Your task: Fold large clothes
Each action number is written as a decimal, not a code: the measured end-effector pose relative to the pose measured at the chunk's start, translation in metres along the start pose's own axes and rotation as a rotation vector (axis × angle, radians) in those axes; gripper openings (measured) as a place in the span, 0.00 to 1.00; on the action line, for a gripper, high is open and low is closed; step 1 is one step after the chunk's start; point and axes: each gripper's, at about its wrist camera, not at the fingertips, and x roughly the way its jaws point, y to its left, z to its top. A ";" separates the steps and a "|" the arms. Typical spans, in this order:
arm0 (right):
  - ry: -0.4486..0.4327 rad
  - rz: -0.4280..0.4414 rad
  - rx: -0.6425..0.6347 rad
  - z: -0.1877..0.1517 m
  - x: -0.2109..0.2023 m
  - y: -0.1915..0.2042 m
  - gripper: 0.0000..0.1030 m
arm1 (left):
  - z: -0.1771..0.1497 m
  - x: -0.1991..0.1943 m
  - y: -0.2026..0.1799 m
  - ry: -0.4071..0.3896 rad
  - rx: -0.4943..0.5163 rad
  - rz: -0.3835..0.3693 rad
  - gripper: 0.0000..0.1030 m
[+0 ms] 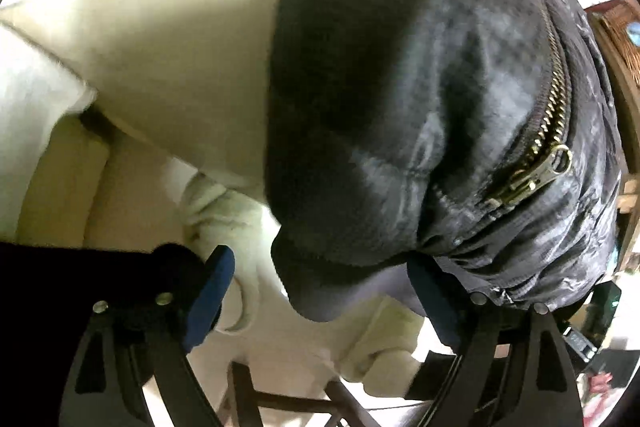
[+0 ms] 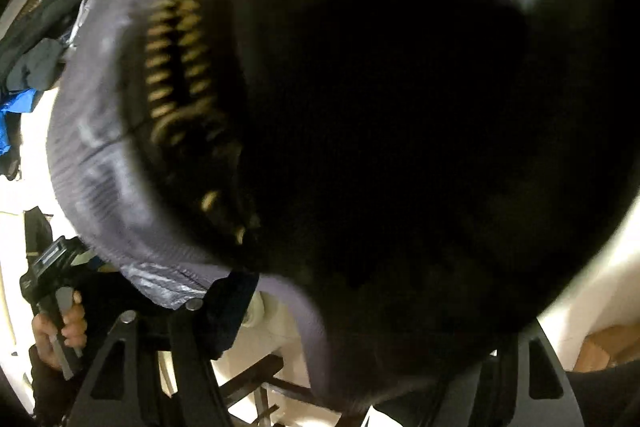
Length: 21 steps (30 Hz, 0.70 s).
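Left gripper (image 1: 316,291) gapes around the dark jacket's (image 1: 400,87) hem (right gripper's (image 2: 360,347) hold is hidden), so pinch squarely first.

Your right wrist view is mostly swallowed by the dark jacket (image 2: 360,127), which sits so close it's just a black blob. The zipper (image 2: 176,67) there is smeared with blur, so you can't read the teeth. The right-hand finger of the right gripper (image 2: 360,307) is buried under fabric, so you can't tell how the jaws stand. In the left wrist view the jacket (image 1: 400,107) runs off the top edge and covers most of the cream cushion (image 1: 180,47). The wicker thing (image 1: 618,39) is cut off at the edge.
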 end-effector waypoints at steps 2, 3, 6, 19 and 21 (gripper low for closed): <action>-0.031 0.011 -0.041 -0.002 -0.006 0.008 0.62 | 0.001 0.000 -0.008 -0.026 0.042 -0.002 0.79; -0.052 0.010 -0.067 -0.004 -0.013 0.013 0.54 | 0.001 0.000 -0.010 -0.033 0.056 -0.026 0.71; -0.100 0.004 -0.085 -0.010 -0.031 0.016 0.34 | 0.001 -0.005 -0.017 -0.041 0.118 -0.076 0.41; -0.266 0.107 -0.201 -0.071 -0.137 0.050 0.20 | -0.031 -0.082 -0.031 -0.045 0.234 -0.391 0.08; -0.305 0.153 -0.216 -0.072 -0.157 0.052 0.20 | -0.032 -0.106 -0.036 -0.070 0.264 -0.439 0.08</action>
